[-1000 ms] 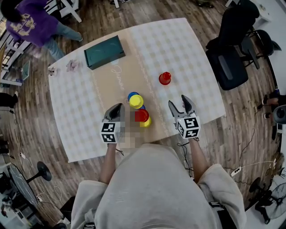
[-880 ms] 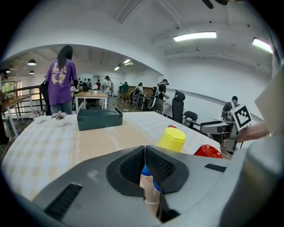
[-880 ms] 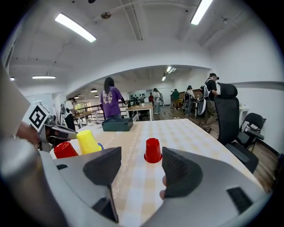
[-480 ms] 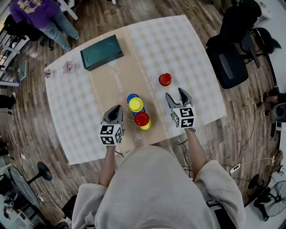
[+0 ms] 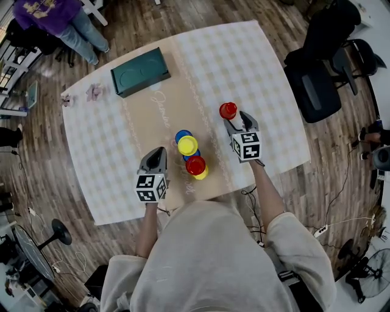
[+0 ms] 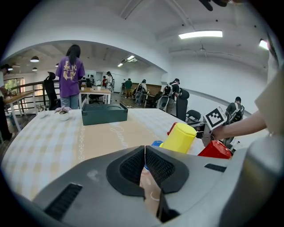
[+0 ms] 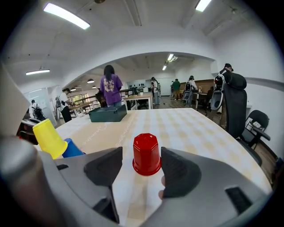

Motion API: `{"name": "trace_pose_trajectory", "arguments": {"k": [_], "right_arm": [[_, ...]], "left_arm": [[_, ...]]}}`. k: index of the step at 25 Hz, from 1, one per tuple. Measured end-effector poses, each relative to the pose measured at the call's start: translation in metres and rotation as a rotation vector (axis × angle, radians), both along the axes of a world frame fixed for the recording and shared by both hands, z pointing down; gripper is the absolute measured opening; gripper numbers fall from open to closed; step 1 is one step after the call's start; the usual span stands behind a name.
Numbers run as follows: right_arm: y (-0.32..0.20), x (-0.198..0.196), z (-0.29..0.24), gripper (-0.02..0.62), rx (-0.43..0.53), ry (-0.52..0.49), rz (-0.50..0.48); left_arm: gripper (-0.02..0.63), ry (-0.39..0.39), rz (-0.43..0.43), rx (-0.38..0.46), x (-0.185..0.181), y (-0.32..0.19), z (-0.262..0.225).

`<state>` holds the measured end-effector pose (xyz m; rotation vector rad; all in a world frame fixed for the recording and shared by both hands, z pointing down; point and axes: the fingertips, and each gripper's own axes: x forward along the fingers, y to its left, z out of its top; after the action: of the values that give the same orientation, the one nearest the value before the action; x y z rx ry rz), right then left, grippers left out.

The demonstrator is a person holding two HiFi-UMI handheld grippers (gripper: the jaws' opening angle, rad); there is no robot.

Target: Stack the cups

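Note:
A lone red cup (image 5: 227,110) stands upside down on the table's right side. My right gripper (image 5: 236,121) is open just short of it. In the right gripper view the red cup (image 7: 147,154) stands between the open jaws, untouched, with my right gripper (image 7: 142,163) around its base. At the table's middle a yellow cup (image 5: 187,145) sits on a blue cup (image 5: 180,134), and another red cup (image 5: 195,164) sits on a yellow one (image 5: 202,173). My left gripper (image 5: 155,157) is shut and empty, left of these stacks. The left gripper (image 6: 145,153) shows its pads pressed together.
A dark green box (image 5: 139,72) lies at the table's far left, with a small pale object (image 5: 95,91) beside it. Black office chairs (image 5: 317,73) stand off the right edge. A person in purple (image 5: 58,18) stands beyond the far corner.
My right gripper has moved forward and now brackets the lone red cup. The left gripper has hardly moved. The person in purple has shifted behind the table.

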<state>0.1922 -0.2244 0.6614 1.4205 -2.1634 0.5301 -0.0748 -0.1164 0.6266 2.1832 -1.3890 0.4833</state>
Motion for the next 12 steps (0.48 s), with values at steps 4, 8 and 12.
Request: {"name": "trace_pose_trajectory", "arguments": {"k": [4,8,12], "right_arm": [[-0.013,-0.001,0.008,0.259,-0.018,0.005,0.002],[-0.020,-0.005,0.013,0.252,-0.029,0.008,-0.004],[-0.026,-0.005,0.017,0.229,-0.036,0.027,0.005]], "left_arm": [[0.015,-0.006,-0.004,-0.001,-0.003,0.001,-0.001],[0.015,-0.007,-0.015,0.002,-0.008,0.003,-0.002],[0.015,-0.011,-0.019,0.001,-0.010,0.005,-0.003]]}}
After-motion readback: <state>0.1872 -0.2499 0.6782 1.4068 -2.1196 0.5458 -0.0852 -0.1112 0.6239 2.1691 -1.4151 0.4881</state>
